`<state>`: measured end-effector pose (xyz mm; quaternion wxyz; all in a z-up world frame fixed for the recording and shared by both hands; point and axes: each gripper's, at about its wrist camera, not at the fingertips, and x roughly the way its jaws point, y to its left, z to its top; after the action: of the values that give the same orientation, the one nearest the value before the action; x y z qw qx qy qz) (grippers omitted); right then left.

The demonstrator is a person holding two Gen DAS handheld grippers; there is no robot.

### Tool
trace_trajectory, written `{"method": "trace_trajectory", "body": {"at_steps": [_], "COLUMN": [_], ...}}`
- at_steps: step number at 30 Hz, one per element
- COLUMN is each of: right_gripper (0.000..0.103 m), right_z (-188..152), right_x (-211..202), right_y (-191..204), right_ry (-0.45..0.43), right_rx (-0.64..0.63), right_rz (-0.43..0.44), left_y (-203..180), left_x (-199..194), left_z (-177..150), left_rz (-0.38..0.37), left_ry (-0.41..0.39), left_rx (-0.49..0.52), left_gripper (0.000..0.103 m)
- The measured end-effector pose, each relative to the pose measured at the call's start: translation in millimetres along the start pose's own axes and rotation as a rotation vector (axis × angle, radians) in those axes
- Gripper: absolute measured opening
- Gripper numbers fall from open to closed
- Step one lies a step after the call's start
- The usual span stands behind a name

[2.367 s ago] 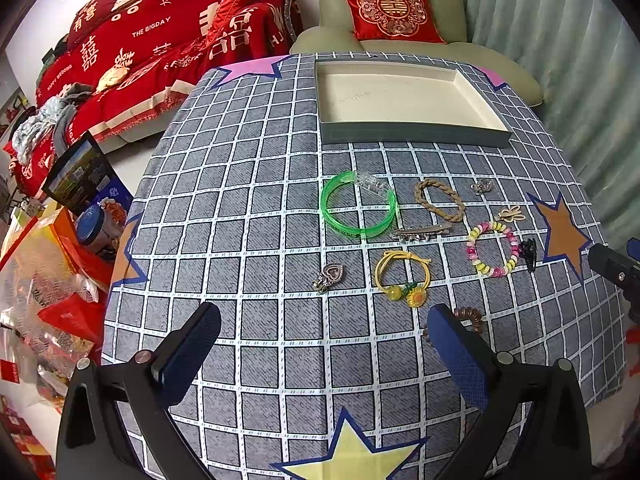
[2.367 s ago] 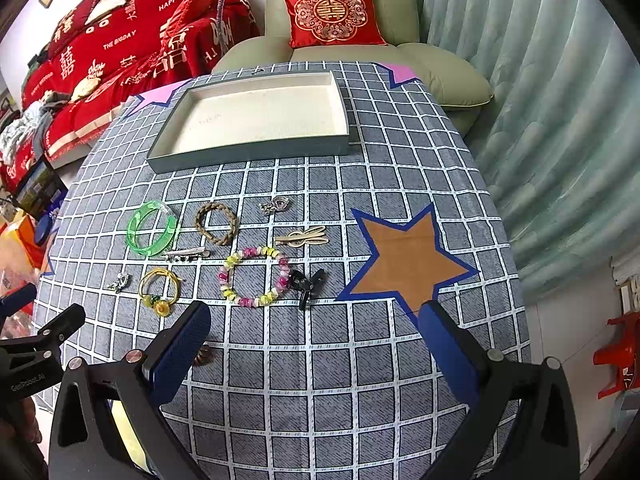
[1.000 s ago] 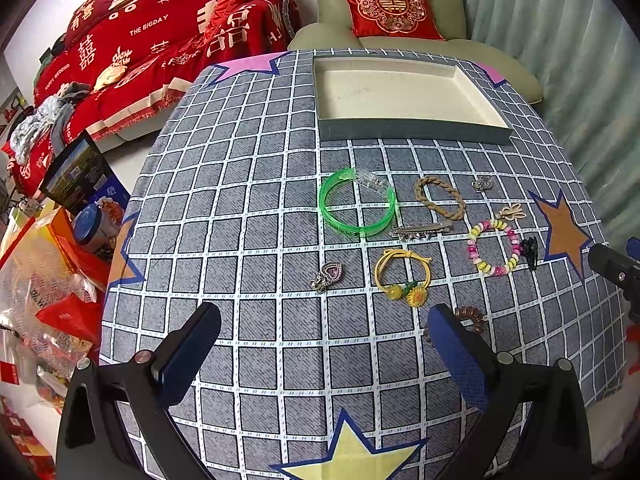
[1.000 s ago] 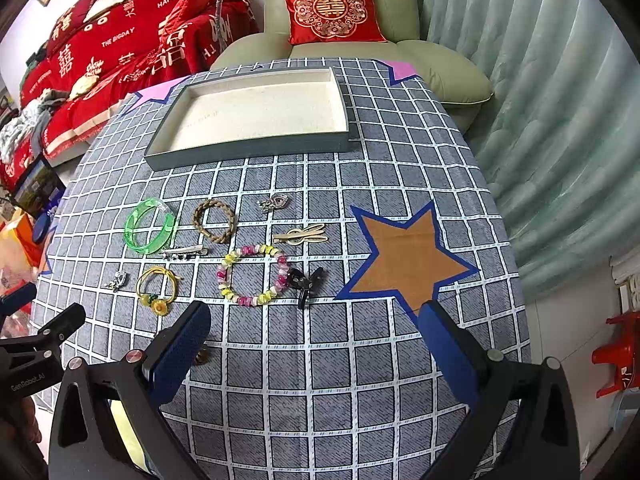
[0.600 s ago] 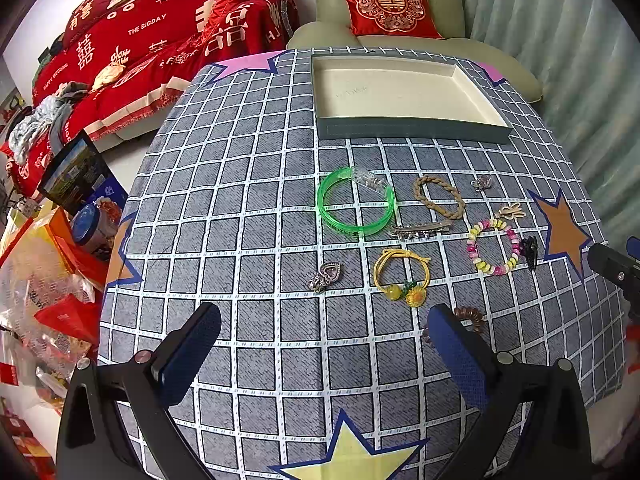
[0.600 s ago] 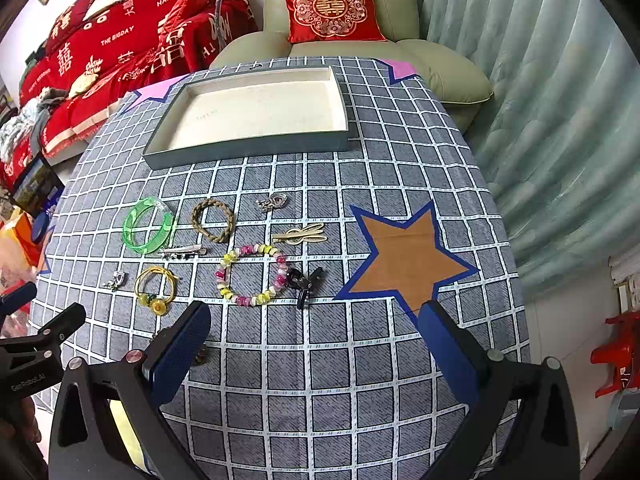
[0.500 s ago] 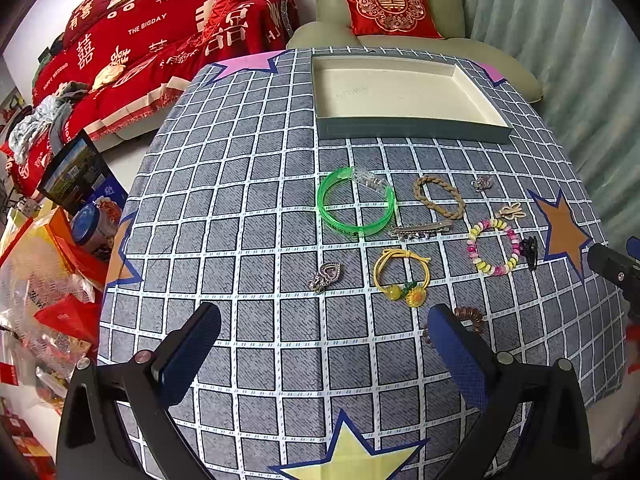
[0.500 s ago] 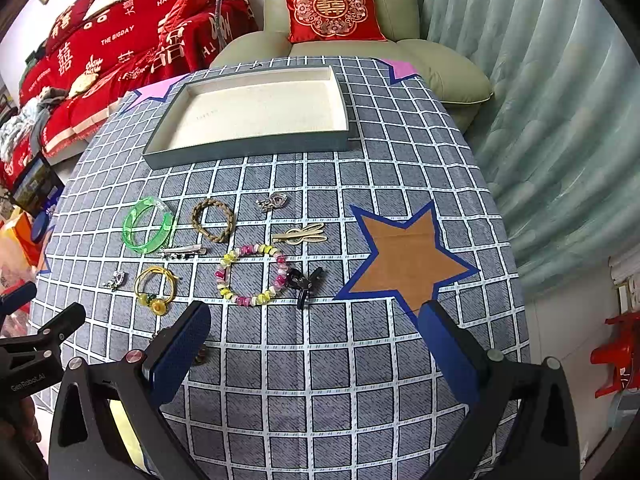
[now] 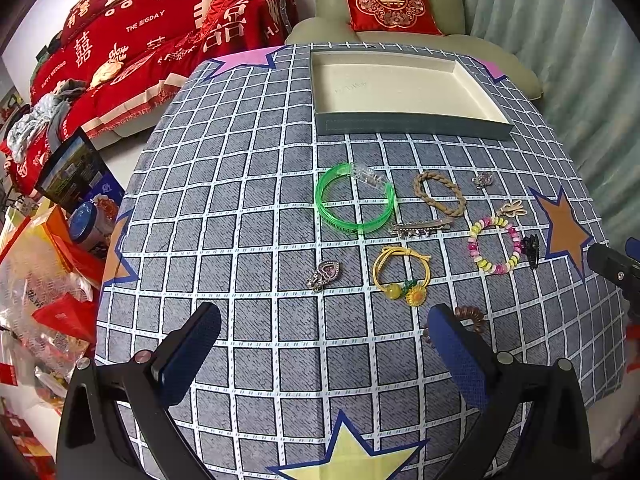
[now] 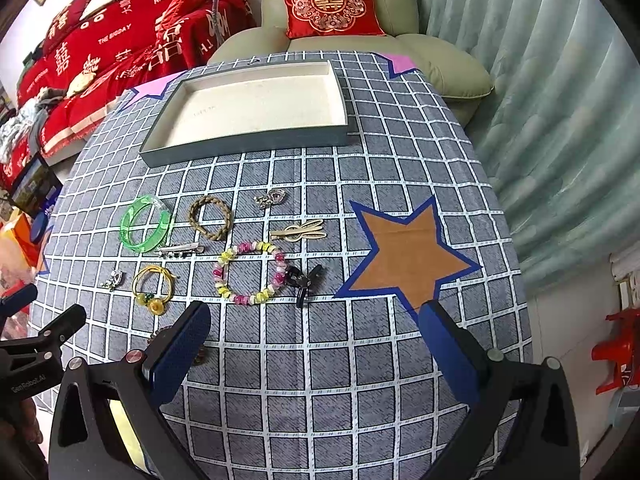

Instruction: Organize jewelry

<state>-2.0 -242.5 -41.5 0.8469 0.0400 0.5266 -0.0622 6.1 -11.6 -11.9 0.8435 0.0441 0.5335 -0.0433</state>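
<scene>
Fingers (image 9: pixel 191 350) of both grippers apart, empty, above tabletop (image 9: pixel 240 200); brown coil hair tie (image 9: pixel 470 316) partly hidden behind left gripper (image 9: pixel 324 344); tray (image 10: pixel 248 142) beyond.

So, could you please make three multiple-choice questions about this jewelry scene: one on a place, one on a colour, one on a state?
1. Where does the silver hair clip lie?
A. inside the box
B. on the cloth beside the green bangle
C. on the orange star

2. What colour is the flower on the yellow hair tie?
A. yellow
B. blue
C. white

3. What does the box hold?
A. the beaded bracelet
B. the braided bracelet
C. nothing

Answers: 1 B, the clip rests just below and right of the bangle. 2 A, the flower charm is yellow like the cord. 3 C, its pale floor is bare; all the jewelry lies on the cloth.
</scene>
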Motion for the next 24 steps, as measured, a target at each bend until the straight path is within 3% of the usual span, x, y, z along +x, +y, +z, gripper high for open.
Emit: {"method": "trace_trajectory", "body": {"at_steps": [6,13,24], "right_gripper": [0.103,0.103,0.103], "right_z": [3.2,4.5,9.1], "right_x": [8.5,33.7,84.9], "right_y": [-5.9,-6.7,-15.9], "right_ry": [0.036,0.144,0.276], "right_rx": [0.037,0.027,0.008], "right_rz": [0.012,0.013,-0.004], "left_y": [5.6,13.9,23.7], "left_x": [7.6,26.9,70.0], "left_z": [4.3,13.8,56.6], "left_rz": [-0.017,-0.031,-0.029], "left_ry": [0.034,0.096,0.134], "left_rx": [-0.016,-0.053,-0.099], "left_gripper": [0.103,0.103,0.103]}}
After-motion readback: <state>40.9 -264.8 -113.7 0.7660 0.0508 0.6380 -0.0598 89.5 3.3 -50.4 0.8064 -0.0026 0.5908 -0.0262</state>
